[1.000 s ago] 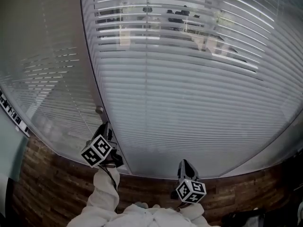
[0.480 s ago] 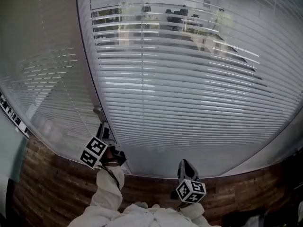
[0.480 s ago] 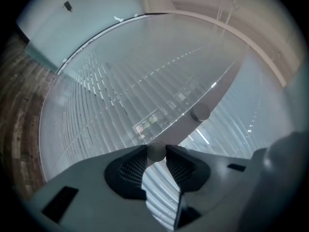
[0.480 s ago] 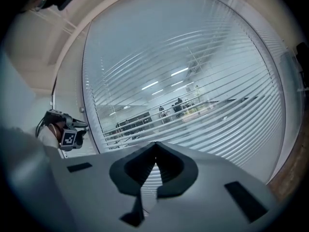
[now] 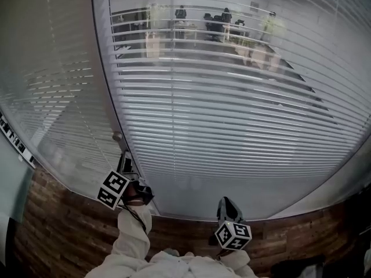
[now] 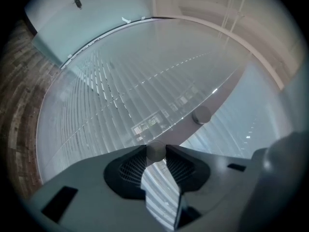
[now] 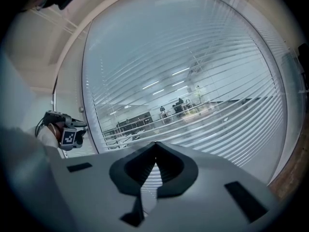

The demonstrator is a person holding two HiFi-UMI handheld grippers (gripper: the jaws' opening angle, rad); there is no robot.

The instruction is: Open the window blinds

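Glazed office partition: white blinds (image 5: 232, 114), slats horizontal, tilted part-open; left tongs (image 6: 155, 154) apparently clamp knob (image 6: 155, 150); right tongs (image 7: 155, 144) clenched.

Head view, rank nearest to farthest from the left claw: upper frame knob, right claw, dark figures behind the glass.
1. The upper frame knob, just above the left claw.
2. The right claw, lower right, near the person's body.
3. The dark figures, top centre, far behind the glass.
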